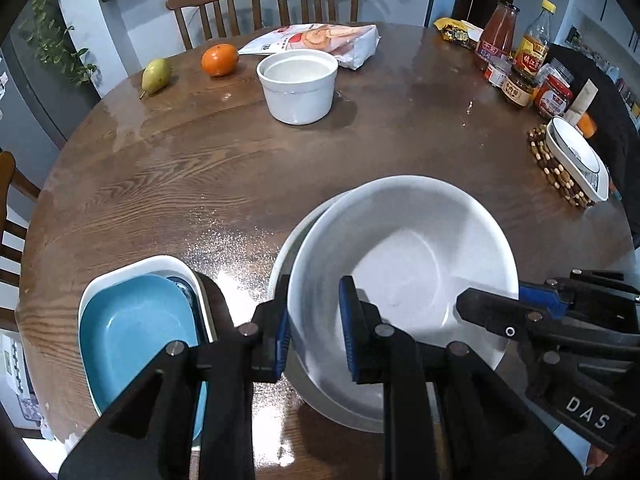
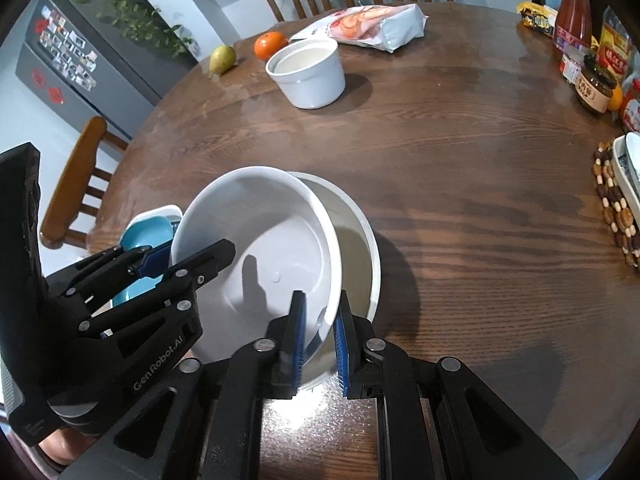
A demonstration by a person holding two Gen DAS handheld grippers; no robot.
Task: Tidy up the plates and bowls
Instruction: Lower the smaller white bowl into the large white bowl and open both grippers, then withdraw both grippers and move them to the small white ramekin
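Round wooden table, dining chairs behind, fridge with magnets off to one side. Near edge: big white bowl tilted, sitting partly inside a second, shallower white bowl underneath, offset so the lower rim shows on one side. Left gripper pinches the near-left rim of the top bowl, one pad inside the wall, one outside. Right gripper pinches the opposite near rim the same way, pads close on the wall. Both appear clamped on that same bowl.

Just left of the pair: blue dish nested in a white rectangular dish. Far side: deep white ramekin, upright, alone. Right edge: another white dish on a beaded trivet. Clutter: pear, orange, snack bag, sauce bottles and jars.

Step, as I read it: nesting the large bowl into the one below; not seated yet, still cocked. Next move likely calls for levelling it, centring over the lower bowl, lowering evenly with both sides, then letting go. Risk: rim clink or slide if one side drops first.
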